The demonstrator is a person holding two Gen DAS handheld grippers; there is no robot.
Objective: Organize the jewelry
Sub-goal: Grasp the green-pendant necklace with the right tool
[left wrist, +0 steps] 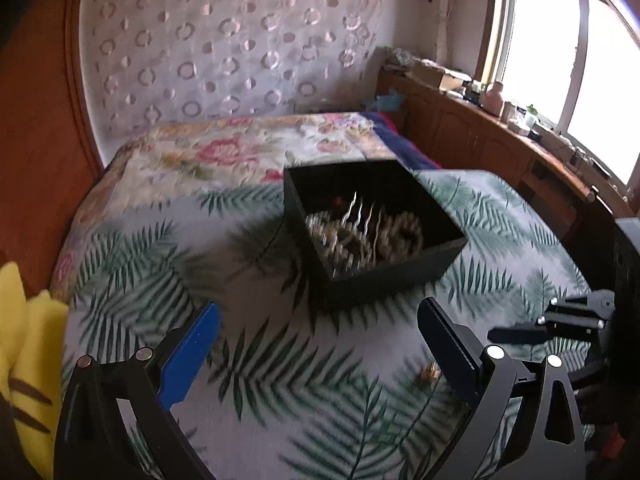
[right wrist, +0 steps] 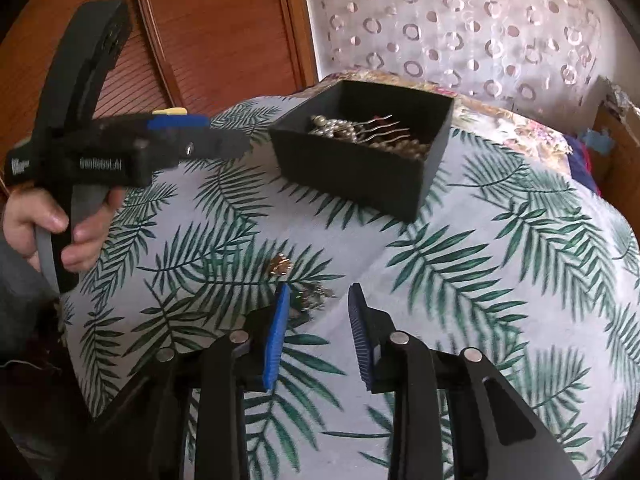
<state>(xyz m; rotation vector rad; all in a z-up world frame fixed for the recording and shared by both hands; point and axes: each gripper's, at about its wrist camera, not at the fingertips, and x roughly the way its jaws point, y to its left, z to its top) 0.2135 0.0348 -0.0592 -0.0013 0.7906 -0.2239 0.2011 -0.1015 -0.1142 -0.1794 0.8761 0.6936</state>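
A black open box [left wrist: 400,276] [right wrist: 348,164] sits on the palm-leaf cloth and holds pearl strands and a metal hair comb [right wrist: 380,128]. A small gold piece [right wrist: 281,265] lies loose on the cloth, also in the left wrist view [left wrist: 428,374]. A second small metallic piece [right wrist: 310,298] lies just ahead of my right gripper [right wrist: 318,300], which is open and empty above the cloth. My left gripper [left wrist: 320,320] is open and empty, short of the box; it shows in the right wrist view [right wrist: 224,144] left of the box.
The palm-leaf cloth [right wrist: 480,280] covers a round surface beside a floral bedspread [left wrist: 224,152]. A wooden wardrobe [right wrist: 208,32] stands at left, a cluttered wooden cabinet [left wrist: 480,132] under the window at right. A yellow cloth [left wrist: 28,340] lies at left.
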